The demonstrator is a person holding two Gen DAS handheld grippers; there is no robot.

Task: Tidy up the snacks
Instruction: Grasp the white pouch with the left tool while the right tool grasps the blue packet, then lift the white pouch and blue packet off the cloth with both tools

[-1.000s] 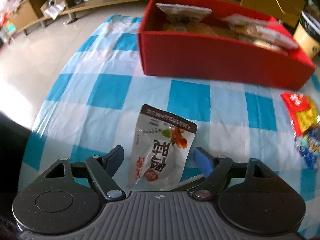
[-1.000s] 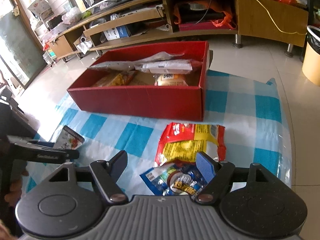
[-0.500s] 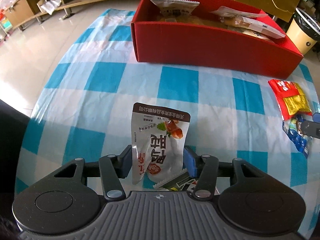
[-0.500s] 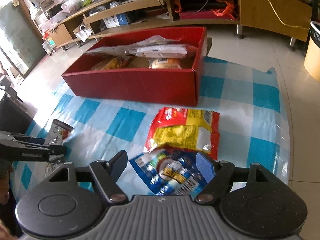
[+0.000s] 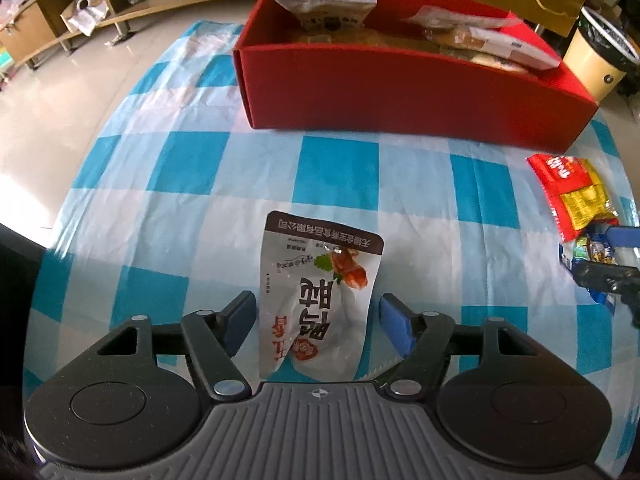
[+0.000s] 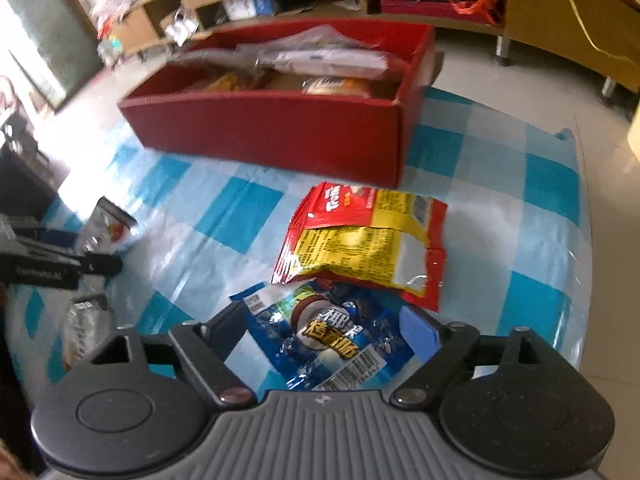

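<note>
Lying between parted left tongs [image 5: 316, 320]: white pouch [image 5: 320, 300].

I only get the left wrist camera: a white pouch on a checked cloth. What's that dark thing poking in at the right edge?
Observer: That is the right gripper. Its jaws have just been opening, and a blue packet lies between them, not pinched.
Operator: Is that blue packet lying free?
Observer: Not quite. Its far end is tucked under the red and yellow bag.
Operator: Anything else left to tidy?
Observer: Yes, a small crinkled packet lies on the checked cloth to the left of the right gripper. It is too blurred to read.
</note>
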